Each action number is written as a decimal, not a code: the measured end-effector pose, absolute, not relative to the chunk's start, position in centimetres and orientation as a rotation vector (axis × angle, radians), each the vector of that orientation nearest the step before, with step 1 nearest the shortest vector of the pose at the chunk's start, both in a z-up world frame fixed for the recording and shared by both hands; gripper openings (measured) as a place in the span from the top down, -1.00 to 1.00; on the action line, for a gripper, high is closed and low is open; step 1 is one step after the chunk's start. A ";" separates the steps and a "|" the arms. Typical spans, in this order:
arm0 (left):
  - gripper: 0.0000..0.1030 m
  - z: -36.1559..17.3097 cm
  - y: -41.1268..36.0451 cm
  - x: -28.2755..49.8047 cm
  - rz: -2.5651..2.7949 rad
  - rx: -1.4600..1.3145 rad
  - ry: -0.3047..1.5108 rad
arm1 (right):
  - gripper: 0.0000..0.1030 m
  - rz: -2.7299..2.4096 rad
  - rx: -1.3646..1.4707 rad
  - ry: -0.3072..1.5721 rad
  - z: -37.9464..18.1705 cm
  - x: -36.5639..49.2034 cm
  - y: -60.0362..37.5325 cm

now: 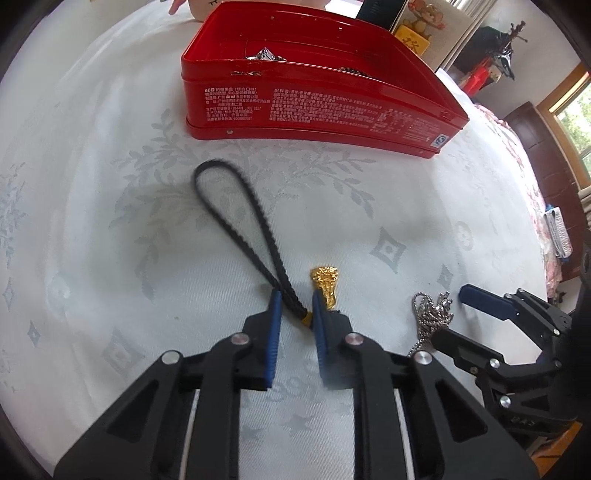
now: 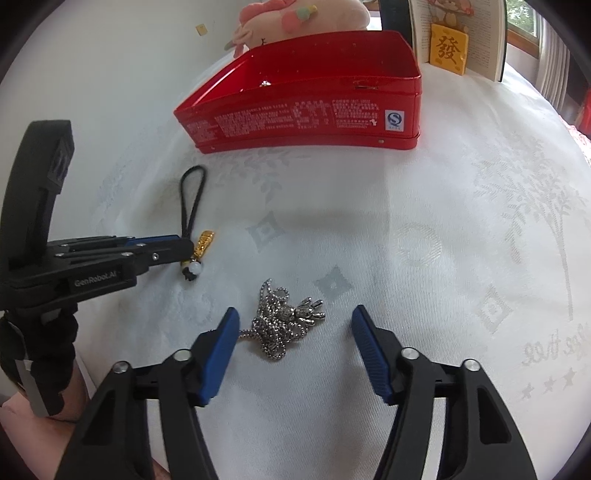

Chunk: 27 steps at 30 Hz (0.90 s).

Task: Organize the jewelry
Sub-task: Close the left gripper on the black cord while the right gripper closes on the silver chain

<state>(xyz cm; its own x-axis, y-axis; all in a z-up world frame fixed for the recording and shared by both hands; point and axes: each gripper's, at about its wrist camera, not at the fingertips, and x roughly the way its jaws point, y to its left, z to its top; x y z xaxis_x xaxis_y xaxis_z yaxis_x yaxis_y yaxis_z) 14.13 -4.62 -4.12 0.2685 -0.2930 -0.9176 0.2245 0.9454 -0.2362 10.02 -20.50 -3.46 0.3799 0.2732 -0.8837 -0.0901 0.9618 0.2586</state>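
Observation:
A black cord loop (image 1: pixel 229 206) with a gold charm (image 1: pixel 325 284) lies on the white tablecloth. My left gripper (image 1: pixel 296 299) is shut on the cord's lower end, just beside the charm, with the cord running slantwise from one blue pad to the other. The right wrist view shows this gripper (image 2: pixel 189 245) side on, at the cord (image 2: pixel 190 199) and charm (image 2: pixel 203 243). A heaped silver chain (image 2: pixel 280 321) lies between the wide-apart pads of my right gripper (image 2: pixel 293 314), which is open and touches nothing. The left wrist view has the chain (image 1: pixel 432 314) and right gripper (image 1: pixel 456 317) at lower right.
An open red tin (image 1: pixel 314 107) (image 2: pixel 295 122) stands behind the jewelry, with some shiny pieces inside. Behind it are a pink plush toy (image 2: pixel 295 18) and an open book with a yellow card (image 2: pixel 448 51). A gloved hand (image 2: pixel 40 343) holds the left gripper.

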 end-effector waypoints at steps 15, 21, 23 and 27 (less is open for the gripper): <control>0.96 -3.8 -4.0 13.1 -0.407 -0.088 1.226 | 0.94 0.307 0.150 1.122 -2.7 9.3 -18.9; 0.96 -3.0 -4.1 13.0 -0.425 -0.088 1.204 | 0.97 0.315 0.161 1.065 -0.8 8.8 -19.5; 0.96 -3.1 -4.1 13.1 -0.425 -0.084 1.208 | 0.96 0.312 0.155 1.079 -0.8 8.9 -19.5; 0.93 -3.9 -4.5 13.4 -0.424 -0.062 1.232 | 0.82 0.289 0.151 1.128 -2.0 9.6 -19.2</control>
